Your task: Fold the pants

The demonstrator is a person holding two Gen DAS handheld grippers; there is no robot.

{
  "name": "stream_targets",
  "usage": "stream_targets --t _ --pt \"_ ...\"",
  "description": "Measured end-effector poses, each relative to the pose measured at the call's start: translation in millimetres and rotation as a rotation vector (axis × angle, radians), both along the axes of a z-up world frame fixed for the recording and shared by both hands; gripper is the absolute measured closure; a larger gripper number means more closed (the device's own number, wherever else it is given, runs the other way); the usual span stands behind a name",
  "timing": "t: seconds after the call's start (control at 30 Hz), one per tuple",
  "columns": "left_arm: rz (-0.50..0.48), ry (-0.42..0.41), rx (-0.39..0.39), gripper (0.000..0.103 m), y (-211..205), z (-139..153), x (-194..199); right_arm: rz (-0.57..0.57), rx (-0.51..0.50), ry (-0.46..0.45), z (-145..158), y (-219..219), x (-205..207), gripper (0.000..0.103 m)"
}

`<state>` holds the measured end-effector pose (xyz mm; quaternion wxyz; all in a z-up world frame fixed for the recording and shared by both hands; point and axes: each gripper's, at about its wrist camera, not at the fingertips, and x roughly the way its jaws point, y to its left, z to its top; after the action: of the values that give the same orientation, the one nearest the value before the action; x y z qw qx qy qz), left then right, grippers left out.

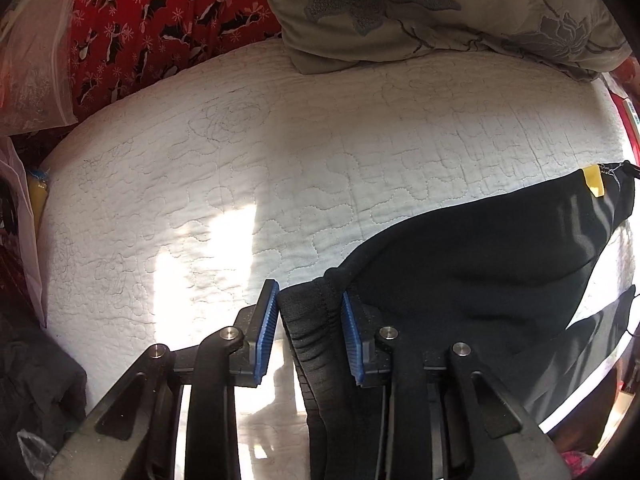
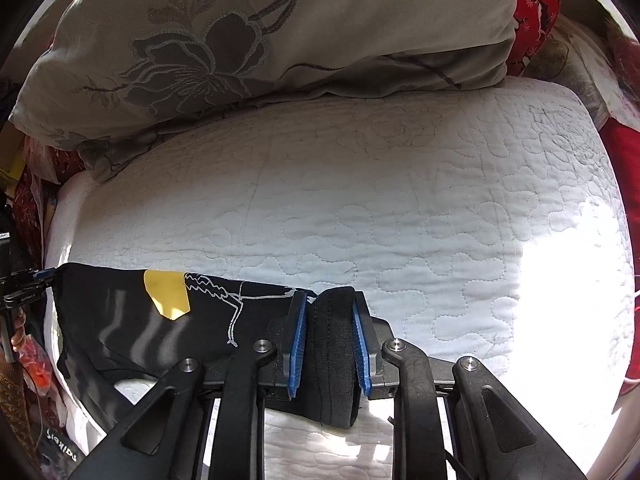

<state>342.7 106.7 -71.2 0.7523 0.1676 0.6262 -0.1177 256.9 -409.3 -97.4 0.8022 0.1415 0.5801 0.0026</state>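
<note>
Black pants (image 1: 480,256) with a yellow patch (image 1: 594,180) and white print hang stretched between my two grippers, above a white quilted bed (image 1: 280,168). My left gripper (image 1: 308,300) is shut on one gathered end of the waistband, which fills the gap between its blue pads (image 1: 266,332). My right gripper (image 2: 330,306) is shut on the other bunched end of the pants (image 2: 132,320). The yellow patch (image 2: 166,294) shows left of it. The left gripper's tip (image 2: 28,280) shows at the far left edge of the right wrist view.
A grey flowered pillow (image 1: 420,4) lies at the head of the bed, also in the right wrist view (image 2: 240,32). Red patterned fabric (image 1: 160,20) and a plastic bag (image 1: 28,60) lie at the left. Bright sunlight falls on the quilt (image 2: 560,280).
</note>
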Motion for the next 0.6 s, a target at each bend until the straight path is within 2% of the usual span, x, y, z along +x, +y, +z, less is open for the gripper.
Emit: stream_targets --t 0.13,0.2,0.33,0.4,0.6 --pt "0.004 -0.038 0.008 0.076 -9.1 19.4 -17.6 -0.002 -0.005 -0.02 8.1 4.7 -6.2 0.082" --pt "0.01 -0.06 0.015 0.076 -33.6 35.8 -32.3 0.002 -0.007 -0.033 13.4 4.8 -9.4 0.082" --pt "0.006 -0.094 0.05 0.076 -49.8 50.3 -44.5 0.017 -0.013 -0.069 26.8 9.4 -17.5 0.082" --pt "0.003 -0.116 0.059 0.076 -38.1 41.1 -53.7 0.037 -0.013 -0.099 37.4 13.0 -26.0 0.082" --pt "0.039 -0.167 0.045 0.076 -27.0 59.2 -78.3 0.1 -0.042 -0.177 66.2 28.3 -62.0 0.082"
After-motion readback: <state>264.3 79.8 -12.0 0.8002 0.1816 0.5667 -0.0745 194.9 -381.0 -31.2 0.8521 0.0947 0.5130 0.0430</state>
